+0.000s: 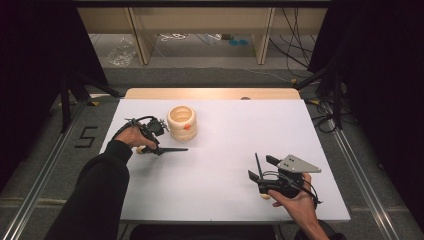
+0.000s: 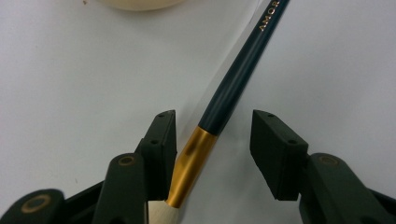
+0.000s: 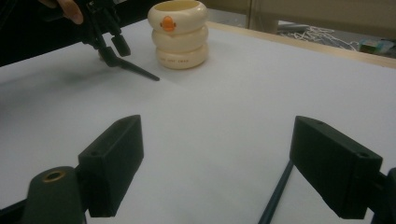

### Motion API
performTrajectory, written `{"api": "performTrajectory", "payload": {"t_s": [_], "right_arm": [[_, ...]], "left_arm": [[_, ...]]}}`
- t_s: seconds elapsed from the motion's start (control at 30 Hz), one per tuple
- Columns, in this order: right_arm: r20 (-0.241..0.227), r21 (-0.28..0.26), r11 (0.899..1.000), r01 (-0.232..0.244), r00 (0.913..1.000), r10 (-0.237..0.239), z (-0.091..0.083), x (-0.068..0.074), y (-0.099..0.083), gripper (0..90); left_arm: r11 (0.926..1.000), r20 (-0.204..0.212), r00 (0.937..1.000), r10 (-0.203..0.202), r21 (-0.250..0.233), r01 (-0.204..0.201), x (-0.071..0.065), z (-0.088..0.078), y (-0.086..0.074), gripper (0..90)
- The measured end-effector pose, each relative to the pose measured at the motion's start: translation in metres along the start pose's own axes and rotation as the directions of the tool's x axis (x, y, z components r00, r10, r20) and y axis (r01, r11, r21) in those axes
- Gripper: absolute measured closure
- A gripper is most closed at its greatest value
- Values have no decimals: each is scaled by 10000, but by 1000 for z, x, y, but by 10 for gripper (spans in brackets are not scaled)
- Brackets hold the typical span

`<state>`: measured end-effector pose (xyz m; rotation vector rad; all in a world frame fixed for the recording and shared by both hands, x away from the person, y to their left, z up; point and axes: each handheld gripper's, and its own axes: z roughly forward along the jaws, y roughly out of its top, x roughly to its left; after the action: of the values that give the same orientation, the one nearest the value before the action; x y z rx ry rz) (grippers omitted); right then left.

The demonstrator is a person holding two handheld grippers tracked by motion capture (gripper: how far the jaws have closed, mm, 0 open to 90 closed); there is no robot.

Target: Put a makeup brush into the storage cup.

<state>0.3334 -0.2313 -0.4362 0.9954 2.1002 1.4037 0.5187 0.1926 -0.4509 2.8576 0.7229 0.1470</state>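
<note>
— Gold ferrule of the brush (image 2: 191,163) lies on the white counter (image 1: 225,150), between your left tool's (image 2: 212,149) pads; one pad touches it, the other stands off. Not clamped yet.
— Why so low on the handle?
— Probably so the dark end can go into the cream duck cup (image 1: 182,121) beside it. Your right tool (image 3: 217,163) waits with jaws apart, nothing in them, well clear

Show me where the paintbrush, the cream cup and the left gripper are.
paintbrush (image 2: 236,77), left gripper view, on its dark handle.
cream cup (image 1: 182,122), high view, on its outer wall.
left gripper (image 2: 212,154), left gripper view, midway between its jaws.
</note>
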Motion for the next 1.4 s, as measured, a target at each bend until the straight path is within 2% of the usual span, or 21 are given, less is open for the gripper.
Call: {"api": "performTrajectory", "payload": {"t_s": [0.1, 0.17, 0.2, 0.5, 0.7, 0.9, 1.07, 1.23, 1.27, 1.3, 1.4], "right_arm": [[9, -32, 10000, -5, 10000, 5, 0, 0, 0, 185], [-34, 176, 9998, -121, 9999, 121, -1, 1, 0, 185], [-20, -7, 10000, -57, 10000, 57, 0, 1, 0, 185], [-54, 52, 10000, -42, 10000, 42, 0, 1, 0, 187], [-173, 163, 9997, -188, 9997, 191, 1, 2, 0, 187], [-246, 10, 9999, -149, 9996, 149, 2, 2, -1, 188], [-162, 163, 9998, -100, 9998, 103, 1, 2, 0, 189], [-203, 121, 9999, -94, 9997, 96, 2, 2, -1, 191], [-117, 76, 10000, 56, 9999, -55, 1, 1, 0, 191], [-159, 166, 9998, -75, 9998, 77, 1, 2, 0, 191], [-173, 167, 9998, -66, 9998, 69, 1, 2, 0, 191]], "left_arm": [[9999, 9, 10000, 75, 117, -75, 0, 1, 0, 531], [9998, -27, 9999, 167, 78, -166, 1, 2, 0, 542], [9998, 18, 9999, 164, 88, -164, 0, 1, 1, 552], [9992, 38, 9995, 308, 244, -309, 0, 5, 2, 619], [9988, 112, 9992, 380, 297, -383, 0, 5, 3, 655], [9952, 159, 9973, 724, 644, -733, -1, 5, 7, 702], [9912, 205, 9955, 926, 935, -941, -3, 6, 10, 736], [9898, 296, 9944, 1015, 979, -1040, -5, 9, 12, 753], [9898, 295, 9945, 1006, 984, -1031, -5, 9, 12, 758], [9897, 296, 9944, 1017, 985, -1041, -5, 9, 12, 761], [9891, 304, 9940, 1049, 1008, -1074, -5, 9, 12, 768]]}}
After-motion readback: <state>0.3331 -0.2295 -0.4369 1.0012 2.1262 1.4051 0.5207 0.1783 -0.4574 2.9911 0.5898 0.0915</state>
